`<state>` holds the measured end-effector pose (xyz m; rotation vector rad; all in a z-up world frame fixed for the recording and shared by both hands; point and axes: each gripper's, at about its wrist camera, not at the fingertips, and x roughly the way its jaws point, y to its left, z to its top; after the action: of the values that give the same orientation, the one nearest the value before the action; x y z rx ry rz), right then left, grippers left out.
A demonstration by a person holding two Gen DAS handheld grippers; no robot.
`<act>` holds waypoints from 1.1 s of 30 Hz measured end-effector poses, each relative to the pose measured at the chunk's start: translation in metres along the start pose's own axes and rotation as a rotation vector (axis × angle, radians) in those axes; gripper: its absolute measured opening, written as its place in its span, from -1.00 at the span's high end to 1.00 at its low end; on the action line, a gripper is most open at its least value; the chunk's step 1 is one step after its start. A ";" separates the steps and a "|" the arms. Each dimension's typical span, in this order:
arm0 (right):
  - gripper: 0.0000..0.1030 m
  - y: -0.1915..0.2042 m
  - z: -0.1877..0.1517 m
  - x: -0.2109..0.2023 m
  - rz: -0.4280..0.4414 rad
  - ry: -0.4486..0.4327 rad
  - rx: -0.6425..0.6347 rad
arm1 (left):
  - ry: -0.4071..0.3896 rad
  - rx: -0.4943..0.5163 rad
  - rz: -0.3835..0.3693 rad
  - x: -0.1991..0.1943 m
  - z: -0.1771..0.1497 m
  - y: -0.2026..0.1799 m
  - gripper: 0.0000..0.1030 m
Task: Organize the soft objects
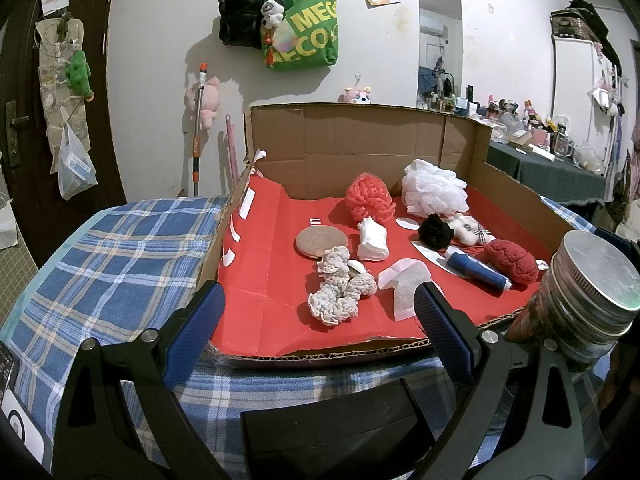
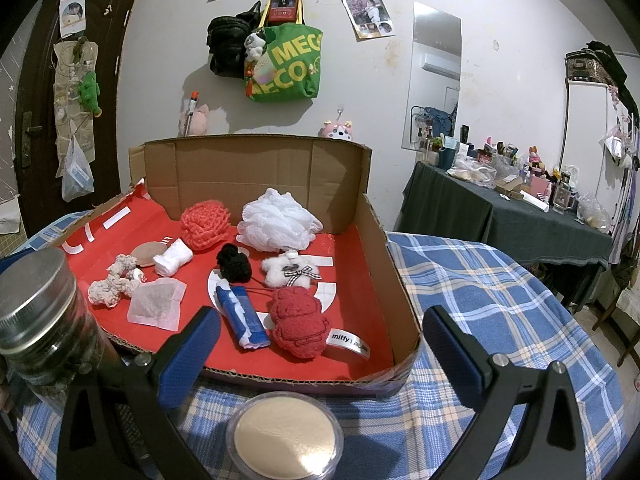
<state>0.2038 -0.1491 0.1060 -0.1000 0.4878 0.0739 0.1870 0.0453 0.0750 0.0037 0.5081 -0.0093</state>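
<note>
A cardboard box [image 1: 360, 144] [image 2: 256, 176] with a red floor holds the soft things: a white mesh pouf [image 1: 432, 188] [image 2: 276, 220], a coral pouf [image 1: 368, 198] [image 2: 204, 218], a red plush [image 1: 512, 260] [image 2: 296, 320], a black scrunchie [image 1: 434, 232] [image 2: 234, 262], a white knit doll top [image 2: 288, 270], a grey-white scrunchie [image 1: 338, 292] [image 2: 110, 286], a blue roll [image 1: 476, 268] [image 2: 242, 316] and a white cloth [image 1: 372, 240] [image 2: 172, 258]. My left gripper [image 1: 320, 312] is open before the box's front edge. My right gripper [image 2: 324, 340] is open at the box's front right corner.
The box stands on a blue plaid tablecloth [image 1: 120, 240] [image 2: 480, 280]. A glass jar with a metal lid [image 1: 580, 292] [image 2: 44, 320] stands between the grippers. A round clear tub with a beige lid [image 2: 284, 436] sits before the right gripper. A cluttered dark table [image 2: 500, 216] is at the right.
</note>
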 end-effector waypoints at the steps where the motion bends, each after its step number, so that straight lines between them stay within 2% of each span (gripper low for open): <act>1: -1.00 0.000 0.000 0.000 0.000 0.000 0.000 | 0.000 0.000 0.000 0.000 0.000 0.000 -0.88; 15: -1.00 -0.003 0.000 -0.004 -0.014 -0.015 0.012 | -0.006 -0.016 -0.001 -0.006 -0.004 0.002 -0.88; 17: -1.00 -0.006 0.002 -0.015 -0.034 -0.043 0.006 | -0.010 -0.005 0.016 -0.013 -0.003 0.001 -0.88; 19: -1.00 -0.008 0.004 -0.030 -0.050 -0.061 -0.014 | -0.006 -0.020 -0.009 -0.024 -0.001 0.002 -0.88; 22: -1.00 -0.010 0.008 -0.059 -0.022 -0.076 -0.011 | -0.013 -0.070 -0.057 -0.049 0.002 0.007 -0.88; 26: -1.00 -0.005 0.009 -0.099 -0.011 -0.097 -0.035 | -0.034 -0.064 -0.057 -0.084 0.000 0.005 -0.88; 29: -1.00 -0.004 0.002 -0.122 0.023 -0.079 -0.025 | -0.012 -0.052 -0.076 -0.105 -0.009 0.000 -0.88; 33: -1.00 0.002 -0.017 -0.135 0.030 -0.014 -0.027 | 0.054 -0.010 -0.066 -0.117 -0.028 -0.012 -0.88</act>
<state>0.0769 -0.1554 0.1549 -0.1183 0.4740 0.1106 0.0706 0.0340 0.1072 -0.0229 0.5619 -0.0710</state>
